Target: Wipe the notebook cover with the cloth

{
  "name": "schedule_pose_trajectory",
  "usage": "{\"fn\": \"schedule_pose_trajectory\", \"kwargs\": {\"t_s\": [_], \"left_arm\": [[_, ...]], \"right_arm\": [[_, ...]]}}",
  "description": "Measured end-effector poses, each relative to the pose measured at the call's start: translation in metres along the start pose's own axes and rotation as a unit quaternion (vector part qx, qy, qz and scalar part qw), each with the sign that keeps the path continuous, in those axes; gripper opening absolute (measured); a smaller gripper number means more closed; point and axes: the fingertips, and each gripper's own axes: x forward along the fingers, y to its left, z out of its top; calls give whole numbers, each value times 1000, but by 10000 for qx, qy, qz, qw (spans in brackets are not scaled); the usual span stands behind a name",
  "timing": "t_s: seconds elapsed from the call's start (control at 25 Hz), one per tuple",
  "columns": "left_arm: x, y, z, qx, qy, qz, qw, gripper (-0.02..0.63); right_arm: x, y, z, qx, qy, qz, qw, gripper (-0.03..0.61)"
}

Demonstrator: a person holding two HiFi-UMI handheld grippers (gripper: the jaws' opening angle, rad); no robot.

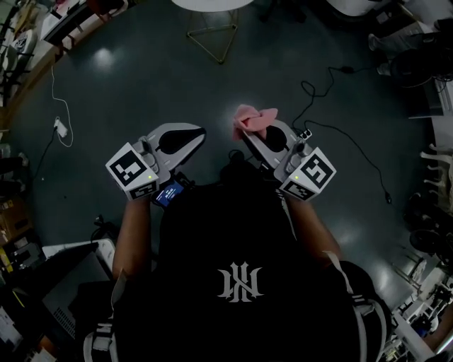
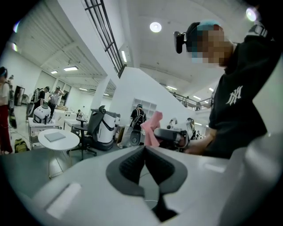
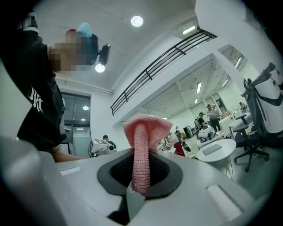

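Note:
The pink knitted cloth (image 3: pixel 142 132) stands folded between the jaws of my right gripper (image 3: pixel 140 154), which is shut on it. From the head view the cloth (image 1: pixel 252 119) sticks out past the right gripper (image 1: pixel 245 133) over the dark floor. My left gripper (image 2: pixel 145 149) is shut with nothing in it, and sits at the left (image 1: pixel 199 133) at about waist height. A flat grey notebook-like thing (image 2: pixel 55 137) lies on a small round white table (image 2: pixel 66 143), some way off from both grippers. The same thing (image 3: pixel 215 148) shows in the right gripper view.
The round table's rim (image 1: pixel 212 4) and wire leg (image 1: pixel 212 39) are at the top of the head view. A black cable (image 1: pixel 340 134) and a white cable (image 1: pixel 60 120) lie on the floor. Office chairs (image 2: pixel 90 130), white robots and people stand further off.

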Motion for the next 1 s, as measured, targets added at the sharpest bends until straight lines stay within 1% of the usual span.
{"fn": "schedule_pose_trajectory", "kwargs": {"t_s": [0.2,0.4,0.56,0.72,0.84,1.0], "left_arm": [[36,31,39,114,-37,267,9996,2],[54,57,54,230,-10,504,9985,2],[72,78,56,97,25,682,9976,2],[73,103,53,-65,49,686,9976,2],[70,133,48,-152,82,621,9979,2],[84,186,47,-296,-49,491,9983,2]], "right_arm": [[7,-40,31,-111,-13,351,9993,32],[12,-77,44,-207,-41,542,9983,33],[11,-112,44,-76,-57,436,9990,32],[24,-130,38,74,33,359,9993,33],[45,-147,30,104,111,265,9995,32],[72,-185,23,138,264,99,9995,32]]}}
